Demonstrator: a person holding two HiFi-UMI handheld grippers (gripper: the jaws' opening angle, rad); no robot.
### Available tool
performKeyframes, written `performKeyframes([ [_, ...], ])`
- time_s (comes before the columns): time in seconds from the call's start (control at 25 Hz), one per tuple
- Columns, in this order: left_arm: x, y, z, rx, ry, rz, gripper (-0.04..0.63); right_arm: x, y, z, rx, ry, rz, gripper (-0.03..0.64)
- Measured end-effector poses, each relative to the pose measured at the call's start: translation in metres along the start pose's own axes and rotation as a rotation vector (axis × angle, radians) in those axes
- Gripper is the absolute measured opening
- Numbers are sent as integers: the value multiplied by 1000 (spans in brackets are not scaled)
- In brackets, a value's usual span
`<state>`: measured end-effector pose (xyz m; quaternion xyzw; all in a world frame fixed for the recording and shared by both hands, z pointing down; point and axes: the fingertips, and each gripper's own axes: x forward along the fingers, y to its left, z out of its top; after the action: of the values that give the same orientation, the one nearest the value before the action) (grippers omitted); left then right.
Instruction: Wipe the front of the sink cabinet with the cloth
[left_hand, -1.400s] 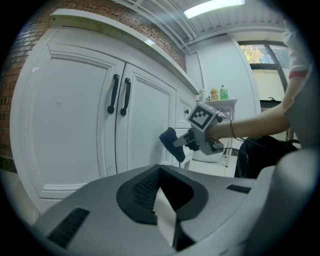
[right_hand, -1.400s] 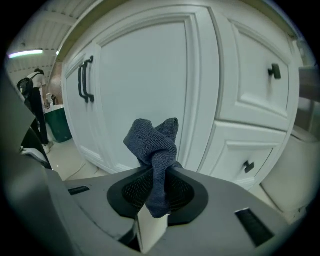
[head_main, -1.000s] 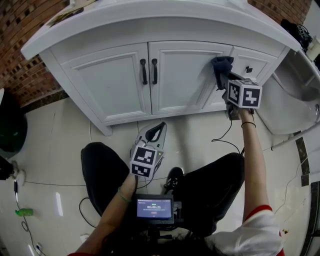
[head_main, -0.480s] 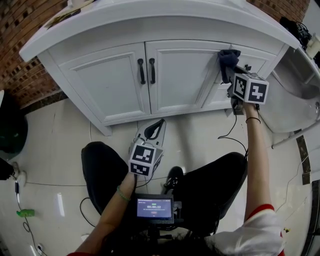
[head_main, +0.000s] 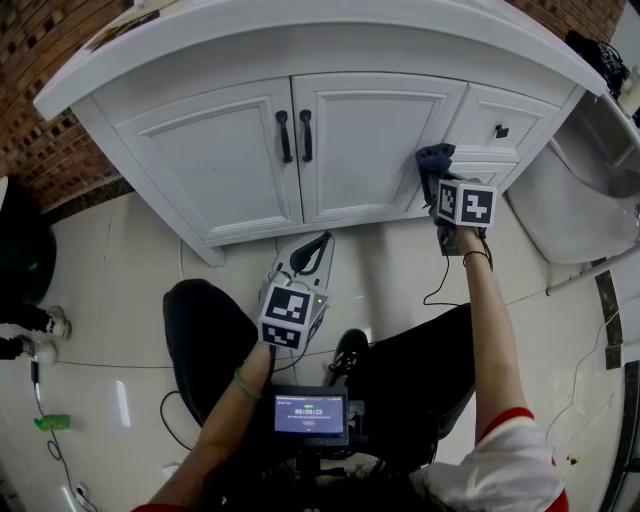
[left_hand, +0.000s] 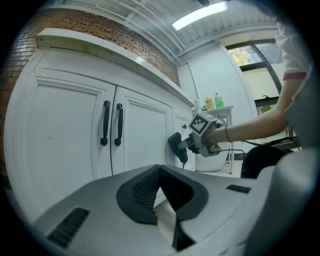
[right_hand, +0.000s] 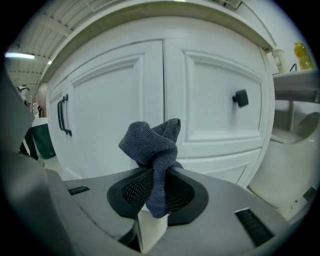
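The right gripper (right_hand: 159, 187) is clamping the dark blue cloth (right_hand: 152, 150) between closed jaws. The cloth's bunched end is projecting past the fingertips and touching the sink cabinet (head_main: 215, 160) front at the right door's lower right corner. The left gripper (head_main: 310, 258), jaws together and empty, is hovering over open floor (head_main: 120, 260) below the cabinet's bottom edge.

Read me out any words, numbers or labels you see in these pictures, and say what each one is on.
Nothing reads clearly.
The small screen: digits and text, too small to read.
The two marker cubes: black-and-white square patterns, no letters.
The bottles beyond the cabinet: labels too small to read.
The cloth and the cabinet front: no print showing.
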<state>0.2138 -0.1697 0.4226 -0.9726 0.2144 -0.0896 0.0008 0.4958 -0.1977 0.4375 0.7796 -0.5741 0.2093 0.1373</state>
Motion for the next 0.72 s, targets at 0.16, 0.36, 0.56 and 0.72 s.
performKeyframes([
  [0.16, 2, -2, -4, -2, 10, -9, 20, 33, 14, -58, 46, 110, 25, 67],
  [0.36, 3, -2, -7, -12, 12, -17, 20, 62, 18, -119, 113, 235, 25, 67],
  [0.56, 5, 3, -19, -23, 32, -12, 20, 77, 15, -154, 122, 318, 5, 66],
  [0.72, 8, 8, -25, -31, 39, -7, 20, 85, 12, -171, 139, 358, -4, 67],
])
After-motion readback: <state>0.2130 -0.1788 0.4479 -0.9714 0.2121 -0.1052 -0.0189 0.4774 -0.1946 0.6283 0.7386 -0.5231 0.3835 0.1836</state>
